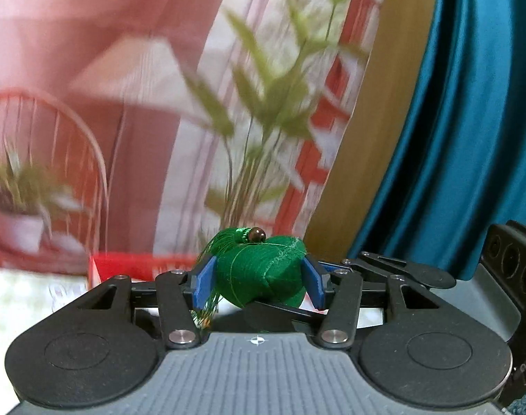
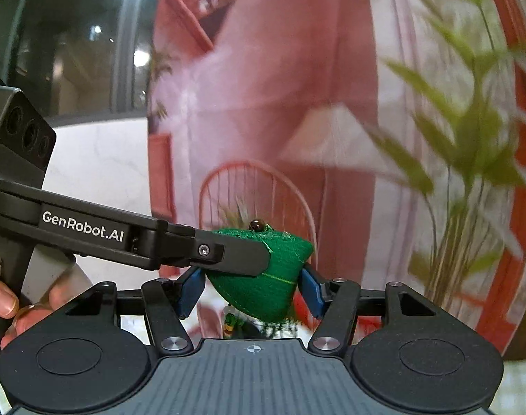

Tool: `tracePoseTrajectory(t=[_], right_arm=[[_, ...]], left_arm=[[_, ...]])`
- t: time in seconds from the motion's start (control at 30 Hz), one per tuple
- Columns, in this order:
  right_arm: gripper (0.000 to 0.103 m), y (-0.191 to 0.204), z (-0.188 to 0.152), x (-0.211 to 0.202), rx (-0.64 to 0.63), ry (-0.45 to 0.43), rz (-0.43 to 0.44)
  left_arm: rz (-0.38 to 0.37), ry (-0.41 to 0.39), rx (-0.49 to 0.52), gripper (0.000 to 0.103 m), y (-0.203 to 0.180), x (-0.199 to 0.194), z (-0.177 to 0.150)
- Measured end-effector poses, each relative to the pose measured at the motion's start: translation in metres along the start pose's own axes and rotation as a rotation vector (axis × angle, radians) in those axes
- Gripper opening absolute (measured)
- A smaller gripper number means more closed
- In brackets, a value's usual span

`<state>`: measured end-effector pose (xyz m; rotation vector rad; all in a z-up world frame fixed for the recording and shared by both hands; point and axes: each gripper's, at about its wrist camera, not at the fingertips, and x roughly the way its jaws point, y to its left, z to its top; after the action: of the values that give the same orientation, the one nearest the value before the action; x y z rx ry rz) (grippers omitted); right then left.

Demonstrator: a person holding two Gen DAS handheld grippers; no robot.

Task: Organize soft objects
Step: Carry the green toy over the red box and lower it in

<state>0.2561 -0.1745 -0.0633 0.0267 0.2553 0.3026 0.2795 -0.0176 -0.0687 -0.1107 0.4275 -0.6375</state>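
My left claw (image 1: 259, 278) and my right claw (image 2: 252, 292) both clamp one green stuffed toy (image 2: 263, 287) (brown bead on top), lifted before blurred plants (image 1: 263, 103).

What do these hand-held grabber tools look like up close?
Each gripper, left and right, has two blue finger pads on black linkage bars with silver pivot pins, two round black discs, and a ribbed grey base bearing a small crosshair mark. The left one's side reads "GenRobot.AI" in white and carries three round lenses. A bare hand grips its handle.
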Motion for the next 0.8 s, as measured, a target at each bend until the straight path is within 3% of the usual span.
tracePoseTrajectory(t=[0.17,0.33,0.47,0.57,0.6,0.63,0.67,0.8], right_arm=[[0.056,-0.007,-0.044,0.012,0.050,0.115,-0.005],[0.057,-0.012,-0.072,0.021,0.099,0.203,-0.007],[0.066,-0.013,-0.076,0.020,0.083,0.216,-0.035],[0.066,-0.019,-0.075,0.015,0.099,0.209,-0.046],[0.064,-0.021,-0.075,0.013,0.107,0.203,-0.048],[0.061,-0.024,-0.074,0.014,0.113,0.197,-0.049],[0.051,-0.025,-0.072,0.013,0.114,0.195,-0.049],[0.022,-0.022,-0.070,0.016,0.101,0.212,-0.041]], left_arm=[[-0.006,0.126,-0.037,0.056,0.014,0.024,-0.034],[0.008,0.197,-0.079,0.057,0.027,0.038,-0.052],[0.029,0.181,-0.067,0.057,0.033,0.037,-0.050],[0.020,0.163,-0.083,0.055,0.040,0.030,-0.047],[0.028,0.158,-0.080,0.052,0.040,0.031,-0.045],[0.042,0.159,-0.079,0.043,0.040,0.031,-0.045],[0.051,0.167,-0.081,0.032,0.039,0.031,-0.045],[0.078,0.197,-0.066,0.020,0.039,0.037,-0.048]])
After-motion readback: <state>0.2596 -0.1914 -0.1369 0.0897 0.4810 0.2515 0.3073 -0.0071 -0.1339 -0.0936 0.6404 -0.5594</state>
